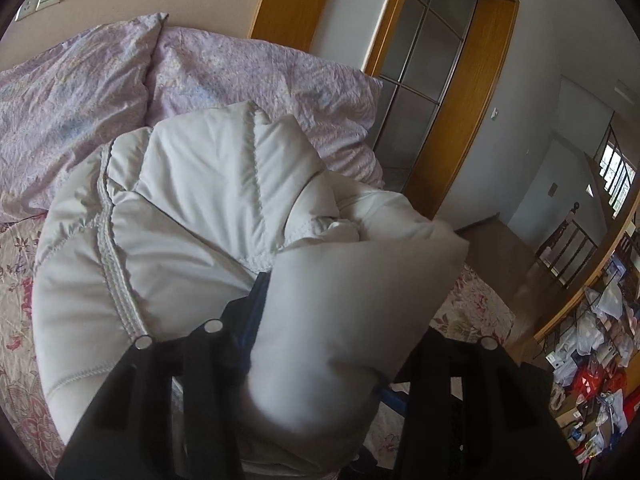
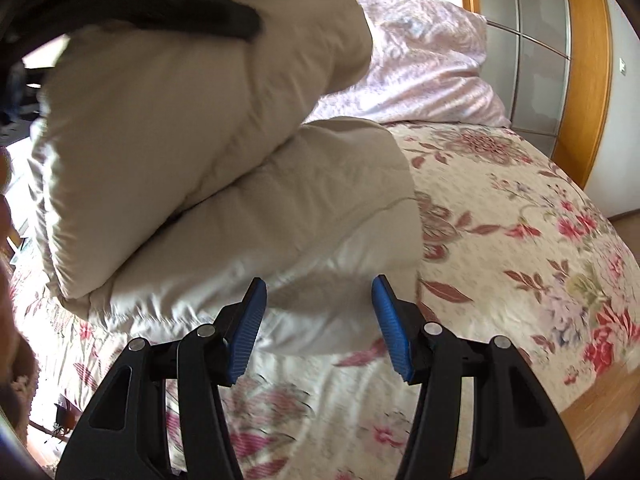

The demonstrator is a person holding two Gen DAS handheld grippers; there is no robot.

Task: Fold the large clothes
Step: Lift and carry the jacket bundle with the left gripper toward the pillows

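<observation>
A puffy off-white down jacket (image 1: 192, 216) lies bunched on the floral bedspread (image 2: 520, 216). My left gripper (image 1: 320, 336) is shut on a thick fold of the jacket and holds it lifted; the padding hides most of its blue pads. In the right wrist view the jacket (image 2: 224, 168) shows as two stacked puffy folds, with the left gripper's black body (image 2: 192, 12) on the upper fold. My right gripper (image 2: 318, 320) is open and empty, its blue pads (image 2: 248, 332) close in front of the lower fold, just above the bedspread.
A lilac duvet (image 1: 120, 88) is heaped at the head of the bed. A wooden-framed glass door (image 1: 432, 80) stands beyond the bed. Shelves with bags and clutter (image 1: 592, 344) are at the right. Wooden floor (image 2: 600, 408) shows past the bed's edge.
</observation>
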